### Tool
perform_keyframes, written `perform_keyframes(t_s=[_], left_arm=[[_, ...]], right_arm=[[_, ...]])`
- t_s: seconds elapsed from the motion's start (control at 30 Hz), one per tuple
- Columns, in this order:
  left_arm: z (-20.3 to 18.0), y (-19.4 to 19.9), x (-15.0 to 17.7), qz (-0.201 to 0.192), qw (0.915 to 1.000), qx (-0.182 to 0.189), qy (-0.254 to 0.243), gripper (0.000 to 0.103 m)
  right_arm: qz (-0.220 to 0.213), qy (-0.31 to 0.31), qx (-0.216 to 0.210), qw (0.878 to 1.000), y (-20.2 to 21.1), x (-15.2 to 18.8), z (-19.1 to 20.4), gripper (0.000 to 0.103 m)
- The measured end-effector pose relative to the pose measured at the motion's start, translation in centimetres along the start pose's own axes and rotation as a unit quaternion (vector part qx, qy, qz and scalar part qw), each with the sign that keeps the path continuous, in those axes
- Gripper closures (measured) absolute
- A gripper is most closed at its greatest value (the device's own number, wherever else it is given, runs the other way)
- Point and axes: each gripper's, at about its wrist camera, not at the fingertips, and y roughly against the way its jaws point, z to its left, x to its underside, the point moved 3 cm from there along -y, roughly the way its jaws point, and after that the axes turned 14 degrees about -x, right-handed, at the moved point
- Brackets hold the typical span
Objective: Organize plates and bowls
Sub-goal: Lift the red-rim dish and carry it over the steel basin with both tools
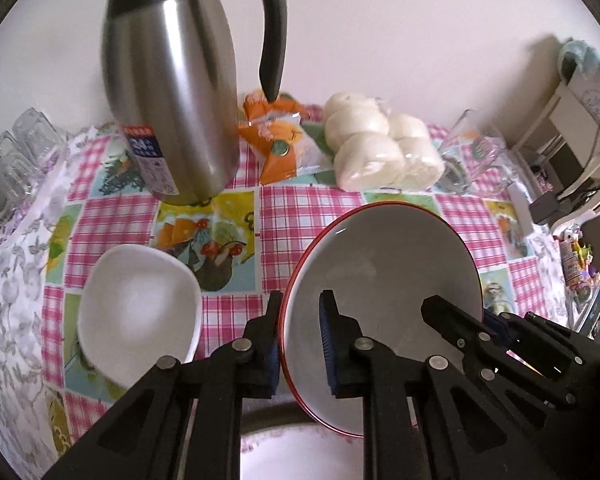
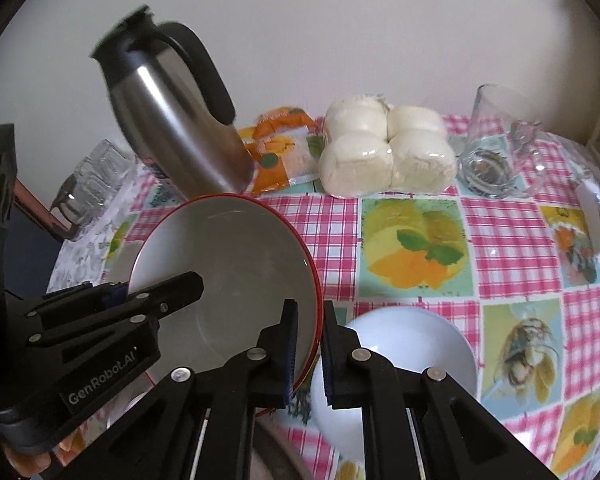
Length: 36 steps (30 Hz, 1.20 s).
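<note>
In front of the steel thermos jug point(image 1: 172, 92), above the checked surface point(image 1: 300, 216), a wide shallow bowl point(image 1: 384, 264) hangs between two pairs of tongs. It is round, pale grey-white inside with a dull sheen, and edged by a thin red rim; its outside shows red as well where the edge turns away. It is tilted, its hollow facing the person.

The left tongs point(image 1: 300, 344) are pinched nearly closed on the bowl's left rim, one blue-lined pad inside the hollow and the other on the outside. The right tongs point(image 2: 310, 350) are clamped tight on the opposite rim in the same way, one finger within the bowl and one behind it.

Left of the bowl, on the surface, sits a smaller white bowl point(image 1: 140, 312) with softly squared sides, plain and glossy. Right of the red-rimmed bowl lies a round white dish point(image 2: 404, 364), partly hidden by the right tongs.

Behind the bowl, beside the jug, are an orange packet point(image 1: 278, 140) and a wrapped pack of white buns point(image 1: 380, 144). A clear glass mug point(image 2: 496, 148) stands beyond the buns, farther from the jug.
</note>
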Motion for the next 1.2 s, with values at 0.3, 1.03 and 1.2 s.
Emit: perform_keyframes(t_s=[0.3, 1.03, 1.2], left_arm=[[0.8, 4.4, 3.5, -0.035, 0.9992, 0.001, 0.019, 0.085], [2.1, 6.8, 11.3, -0.049, 0.9983, 0.01, 0.03, 0.084], [2.3, 6.5, 12.2, -0.044, 0.9984, 0.012, 0.035, 0.081]], right_arm=[[-0.024, 0.008, -0.004, 1.0, 3.9, 2.7, 2.1, 0.091], [-0.064, -0.033, -0.03, 0.997, 6.4, 12.0, 4.1, 0.091], [-0.063, -0.042, -0.032, 0.997, 6.1, 13.0, 4.1, 0.091]])
